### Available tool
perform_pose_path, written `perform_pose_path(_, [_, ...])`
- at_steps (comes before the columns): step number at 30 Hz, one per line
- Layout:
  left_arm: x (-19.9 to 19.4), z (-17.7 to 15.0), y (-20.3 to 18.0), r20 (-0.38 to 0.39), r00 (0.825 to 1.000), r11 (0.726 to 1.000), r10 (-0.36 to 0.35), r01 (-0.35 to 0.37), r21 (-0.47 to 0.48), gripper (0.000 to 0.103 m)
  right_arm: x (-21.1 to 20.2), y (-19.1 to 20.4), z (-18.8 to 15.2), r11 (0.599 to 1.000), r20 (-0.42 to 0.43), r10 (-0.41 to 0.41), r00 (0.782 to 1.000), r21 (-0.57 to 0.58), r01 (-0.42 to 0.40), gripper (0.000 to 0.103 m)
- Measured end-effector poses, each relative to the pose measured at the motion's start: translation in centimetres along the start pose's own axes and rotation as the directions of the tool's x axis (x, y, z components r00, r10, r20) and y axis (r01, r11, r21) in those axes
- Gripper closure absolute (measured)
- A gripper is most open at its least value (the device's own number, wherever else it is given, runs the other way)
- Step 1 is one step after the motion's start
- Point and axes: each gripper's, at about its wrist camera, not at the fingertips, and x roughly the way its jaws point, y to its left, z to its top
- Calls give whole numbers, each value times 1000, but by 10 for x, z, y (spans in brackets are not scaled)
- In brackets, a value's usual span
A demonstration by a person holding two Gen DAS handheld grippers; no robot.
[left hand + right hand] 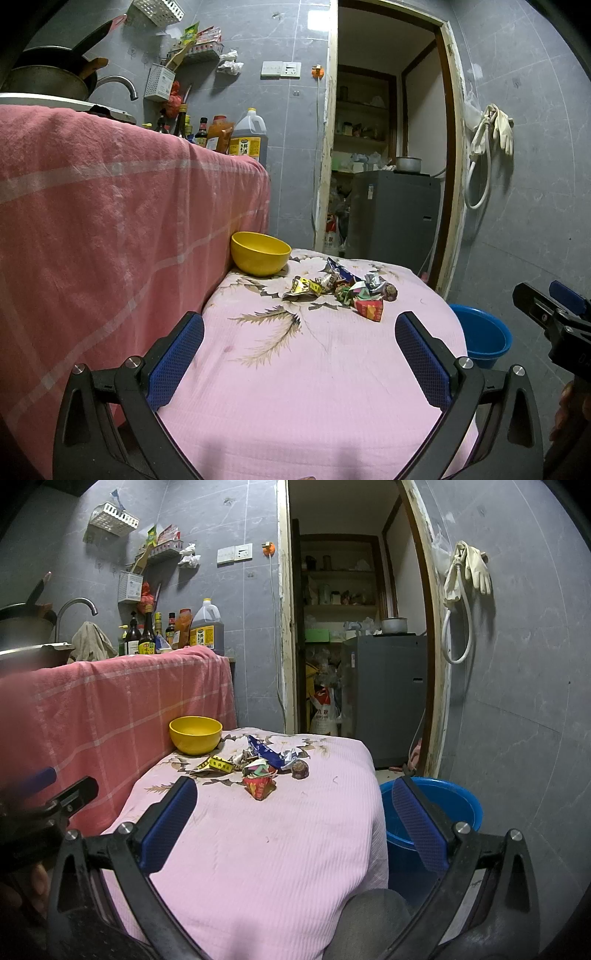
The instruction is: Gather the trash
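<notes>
Trash pile [341,288]: crumpled wrappers, yellow, red, blue foil, plus a brown lump, on pink cloth [295,369] just right of yellow bowl [260,258]. Left gripper [299,328] and right gripper [295,794] both spread wide, empty, short of bowl.

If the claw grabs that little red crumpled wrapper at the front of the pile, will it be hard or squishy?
Probably squishy: the red wrapper looks like thin creased foil or paper, so it should crumple between the pads. It likely weighs almost nothing and may slide on the pink cloth if nudged. It looks flattish and pointed, so it shouldn't roll.
</notes>
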Motion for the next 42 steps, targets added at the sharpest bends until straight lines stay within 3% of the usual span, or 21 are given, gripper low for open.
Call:
perform_pose_path(27, [13, 10, -4, -13, 999, 999, 42, -42, -21, 1, 13, 5, 5, 1000, 13, 12, 1000, 19, -12, 0])
perform_pose_path(42, [62, 46, -12, 18, 999, 999, 38, -38, 0, 1, 60, -6, 37, 999, 75, 39, 996, 25, -41, 0])
